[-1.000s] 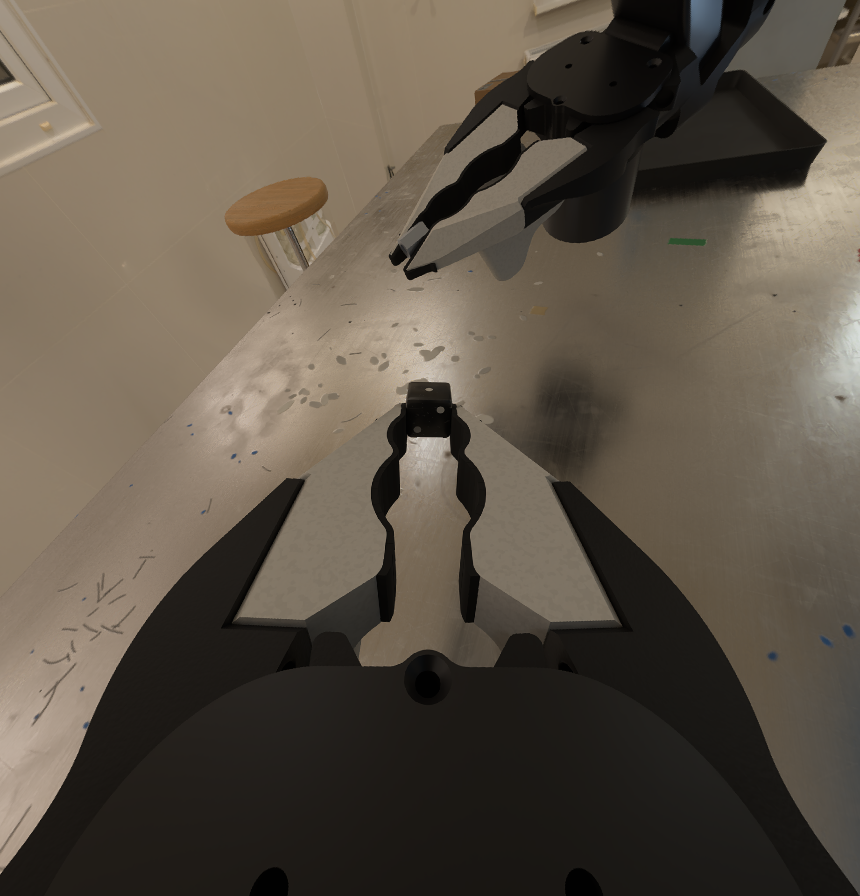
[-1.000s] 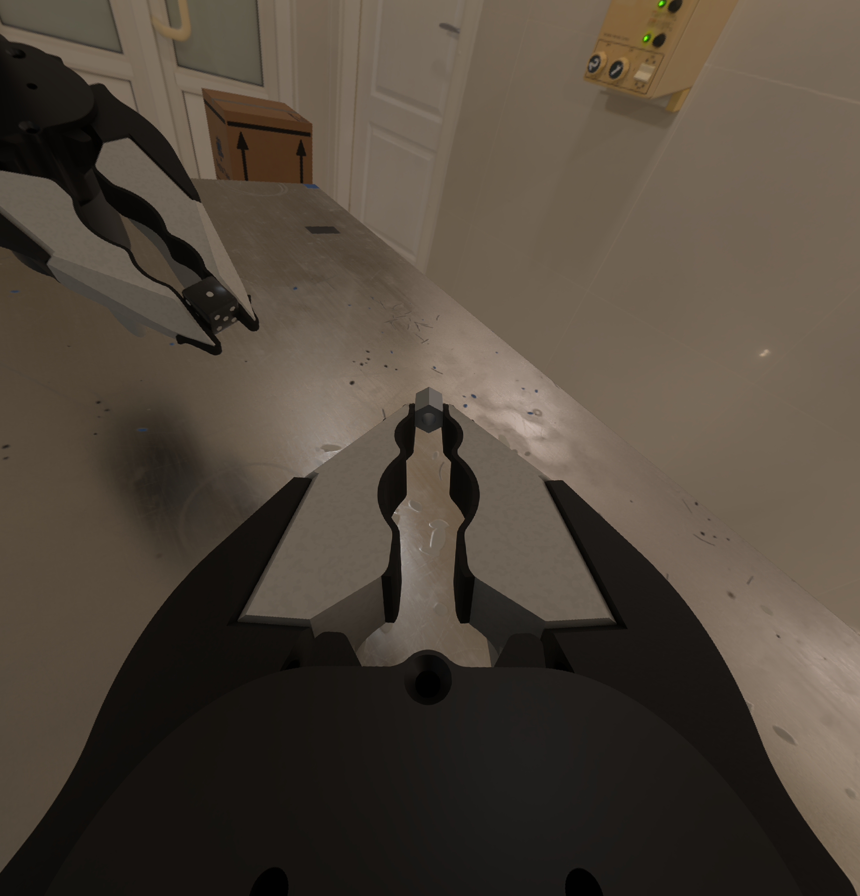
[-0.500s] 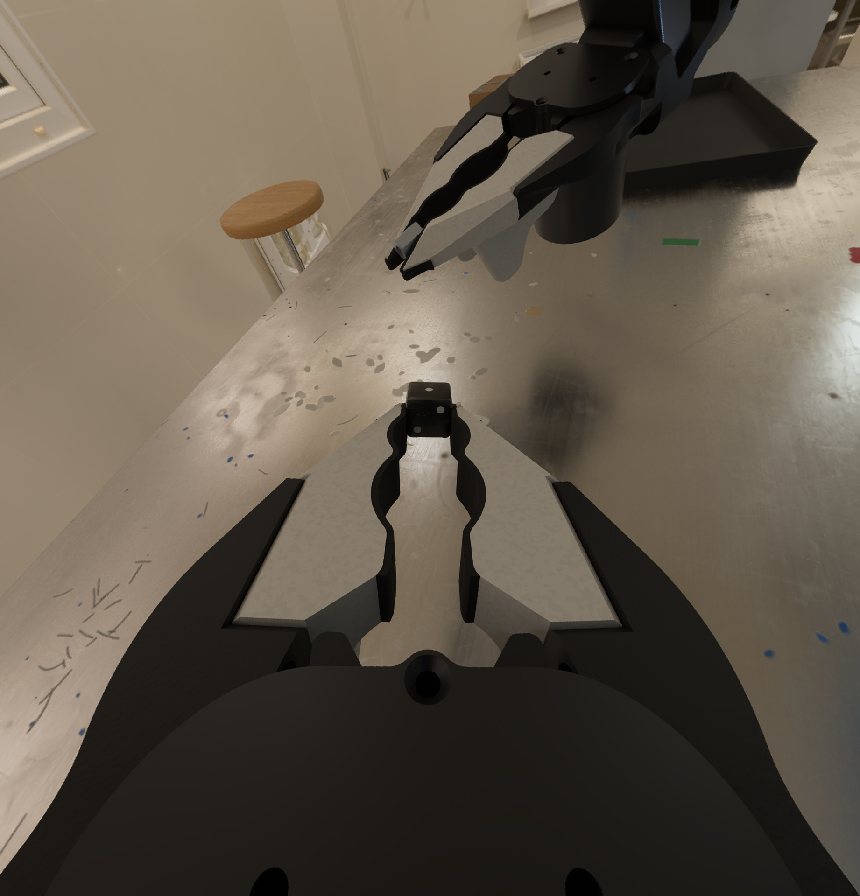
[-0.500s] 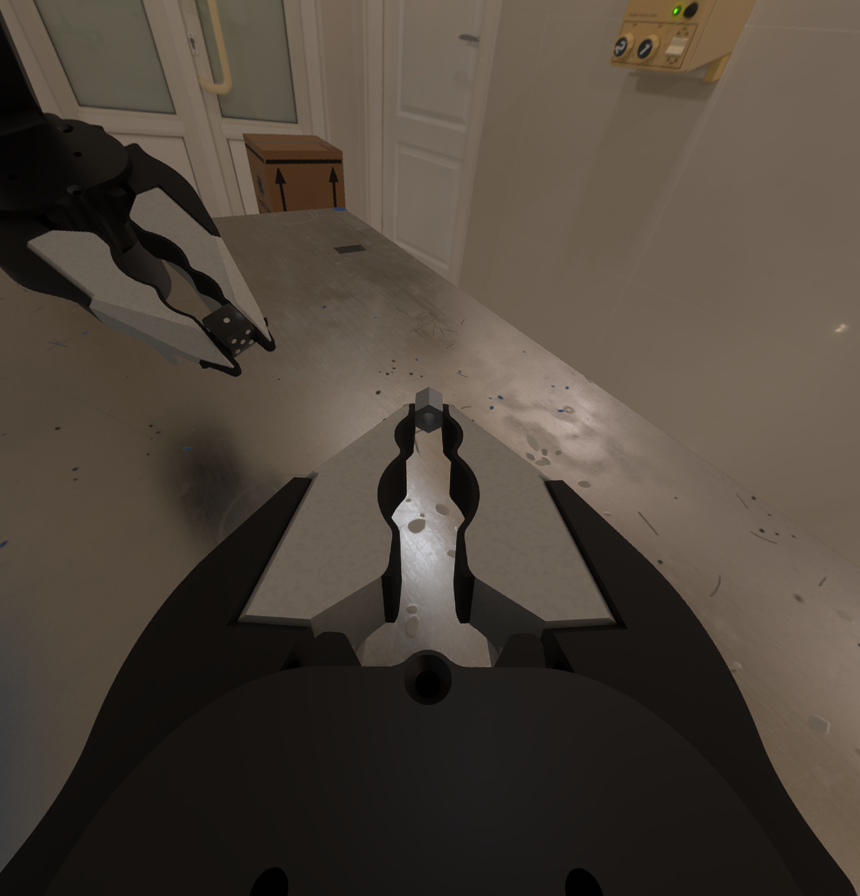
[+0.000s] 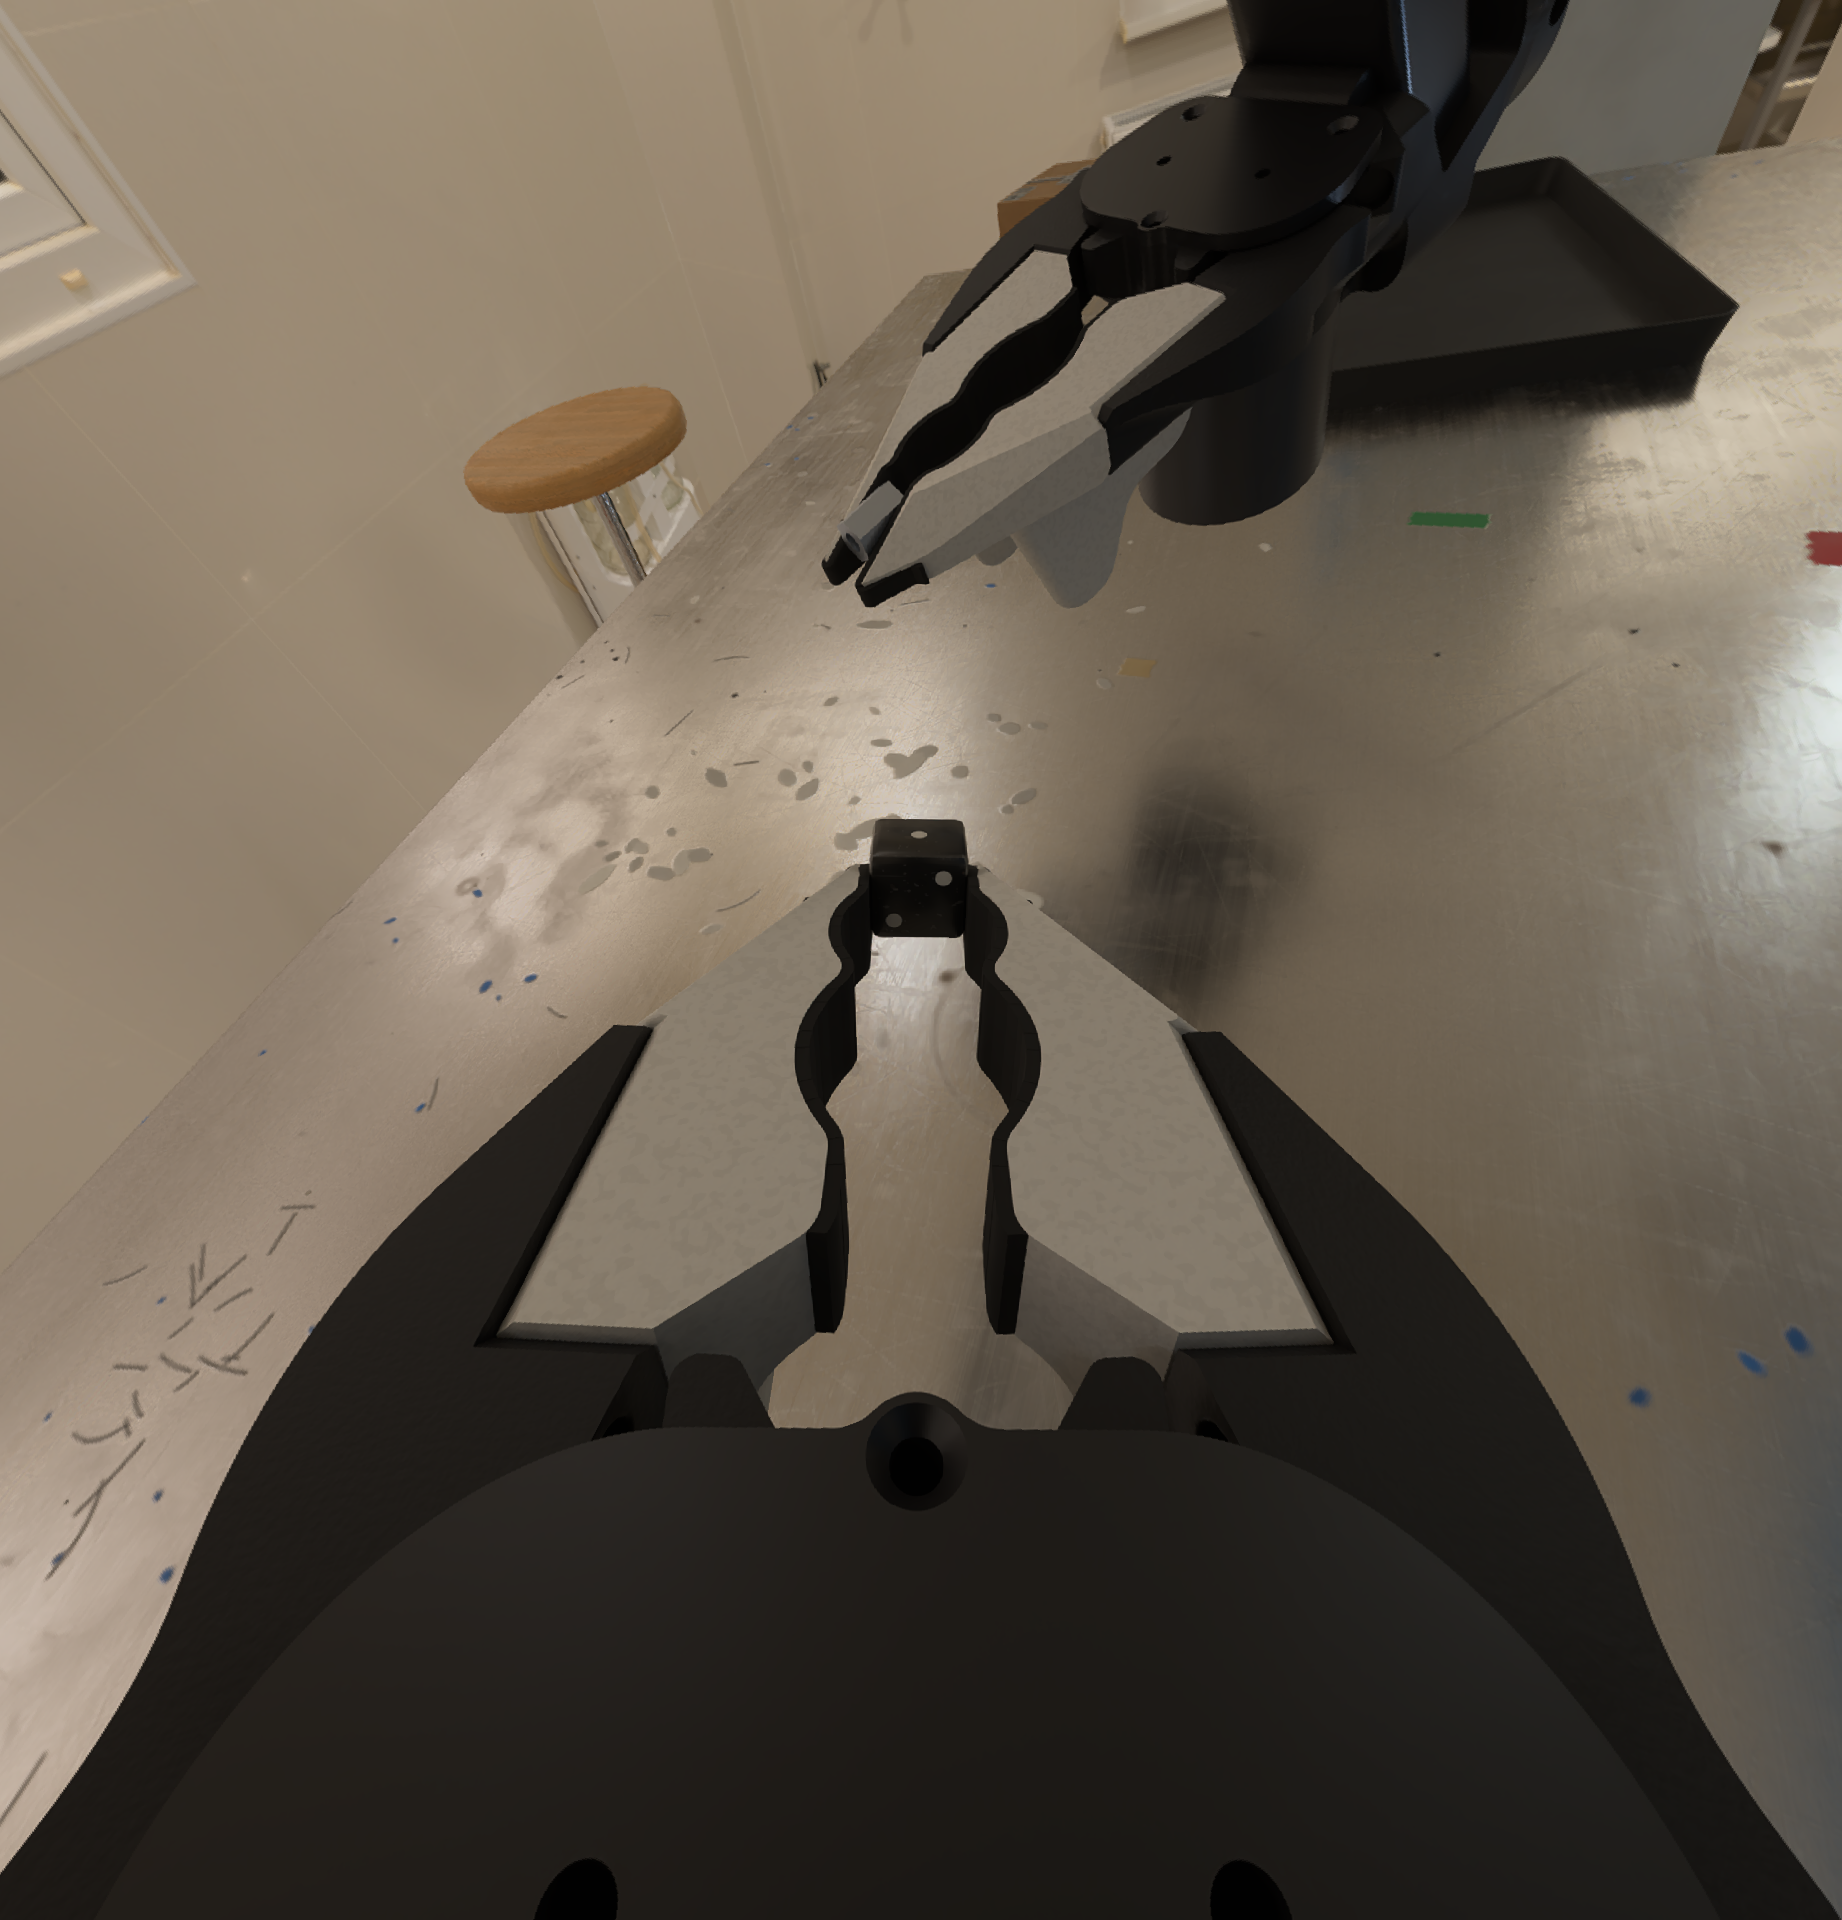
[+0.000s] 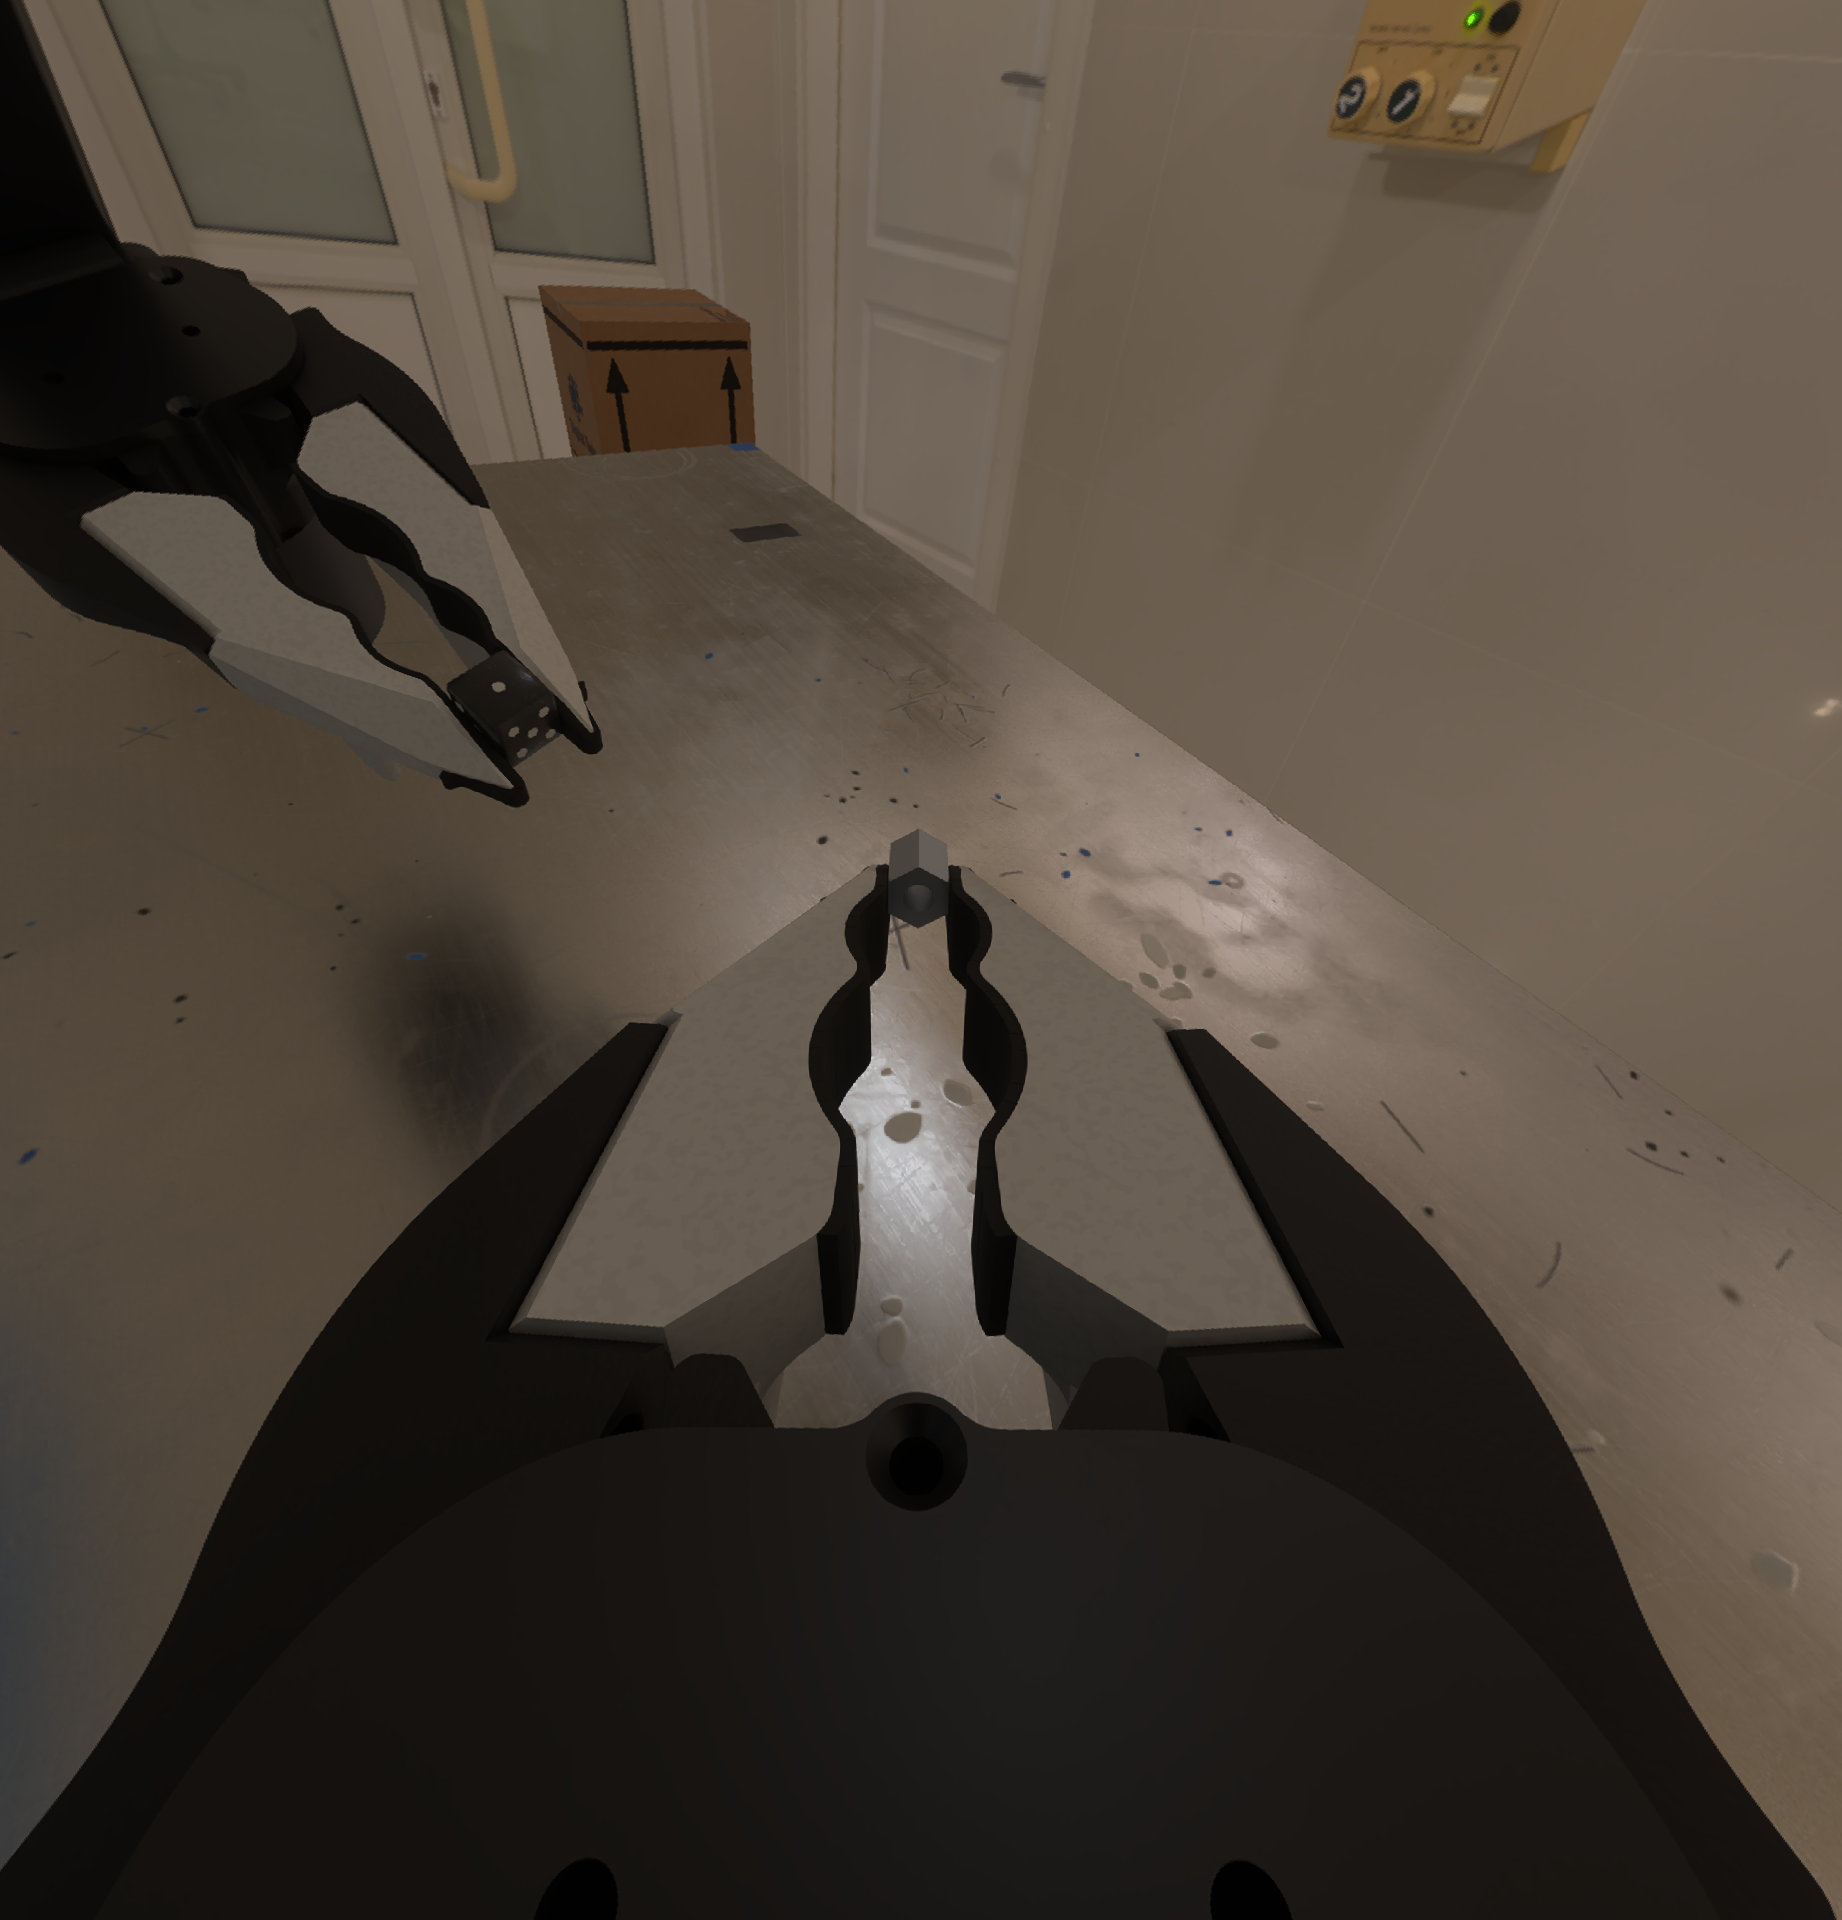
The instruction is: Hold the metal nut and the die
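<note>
Die (image 5: 918, 881) between left claw (image 5: 918, 883) tips

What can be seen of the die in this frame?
The die is a small black cube with white pips and slightly rounded edges, looking like glossy plastic. It sits pinched at the very tips of the left gripper, one finger on each side, with its top face poking past the fingertips. It is held clear above the metal table and touches nothing else. The right wrist view shows it from the side, turned corner-on, clamped the same way.
</note>
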Controlling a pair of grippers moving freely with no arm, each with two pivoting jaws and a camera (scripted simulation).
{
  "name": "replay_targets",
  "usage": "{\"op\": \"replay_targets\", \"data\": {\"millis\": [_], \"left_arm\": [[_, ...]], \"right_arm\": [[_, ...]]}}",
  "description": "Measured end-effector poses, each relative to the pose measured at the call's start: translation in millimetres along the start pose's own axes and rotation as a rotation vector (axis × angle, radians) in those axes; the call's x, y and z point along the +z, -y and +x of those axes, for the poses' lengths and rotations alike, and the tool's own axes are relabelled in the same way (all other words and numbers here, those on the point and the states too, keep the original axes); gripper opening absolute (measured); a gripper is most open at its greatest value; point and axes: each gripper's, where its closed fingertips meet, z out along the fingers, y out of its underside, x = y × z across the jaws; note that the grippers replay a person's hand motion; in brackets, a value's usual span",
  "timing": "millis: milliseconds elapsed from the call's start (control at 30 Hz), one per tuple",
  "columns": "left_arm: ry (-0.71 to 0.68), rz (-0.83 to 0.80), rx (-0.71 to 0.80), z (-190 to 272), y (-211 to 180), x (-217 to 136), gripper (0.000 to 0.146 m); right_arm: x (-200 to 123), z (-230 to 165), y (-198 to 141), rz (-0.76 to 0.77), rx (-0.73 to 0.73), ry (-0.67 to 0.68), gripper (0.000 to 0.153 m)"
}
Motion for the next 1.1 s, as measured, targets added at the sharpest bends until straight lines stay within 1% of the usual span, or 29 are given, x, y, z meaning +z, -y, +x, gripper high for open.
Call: {"op": "replay_targets", "data": {"millis": [1100], "left_arm": [[-0.024, 0.005, -0.022, 2.3, 0.1, 0.2, 0.016]], "right_arm": [[1.3, -4.4, -1.9, -0.011, -0.008, 0.017, 0.010]]}}
